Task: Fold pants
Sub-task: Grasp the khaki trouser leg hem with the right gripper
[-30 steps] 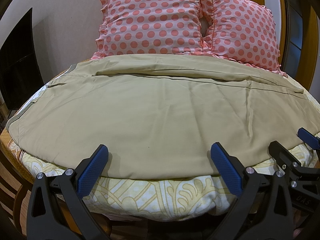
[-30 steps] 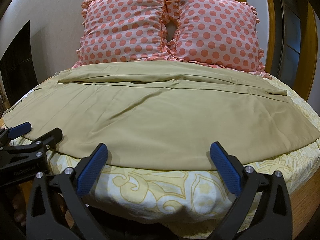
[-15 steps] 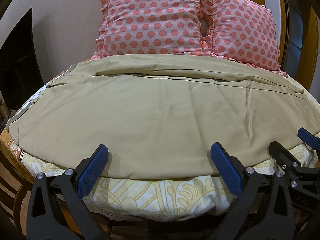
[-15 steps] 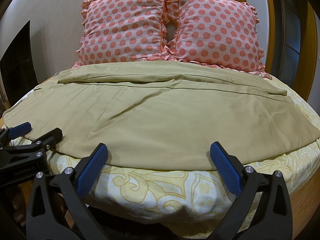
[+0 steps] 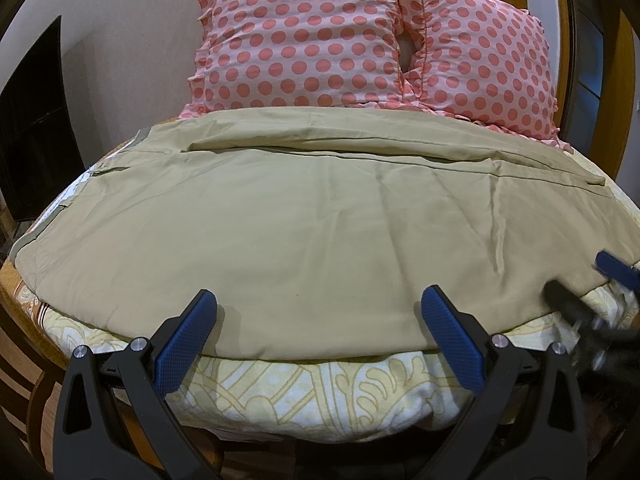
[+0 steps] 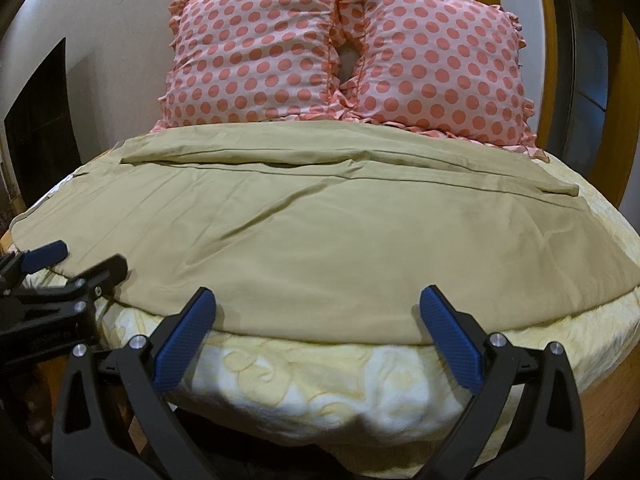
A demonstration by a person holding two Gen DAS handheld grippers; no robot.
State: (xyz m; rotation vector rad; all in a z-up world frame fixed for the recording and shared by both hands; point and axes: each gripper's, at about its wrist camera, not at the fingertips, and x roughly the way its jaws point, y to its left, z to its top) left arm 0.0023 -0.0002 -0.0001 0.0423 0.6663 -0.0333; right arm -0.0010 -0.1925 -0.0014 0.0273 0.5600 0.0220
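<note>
Left gripper: blue-padded jaws spread wide, empty, at the near hem of the khaki cotton pants lying flat across the yellow patterned bedsheet. Right gripper: likewise wide, empty, at the same hem.

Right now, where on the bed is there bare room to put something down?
Little. The pants cover most of the sheet. Bare sheet shows only as a strip along the near edge, below the hem, and a narrow margin at the right side. The pillows crowd the far end.
</note>
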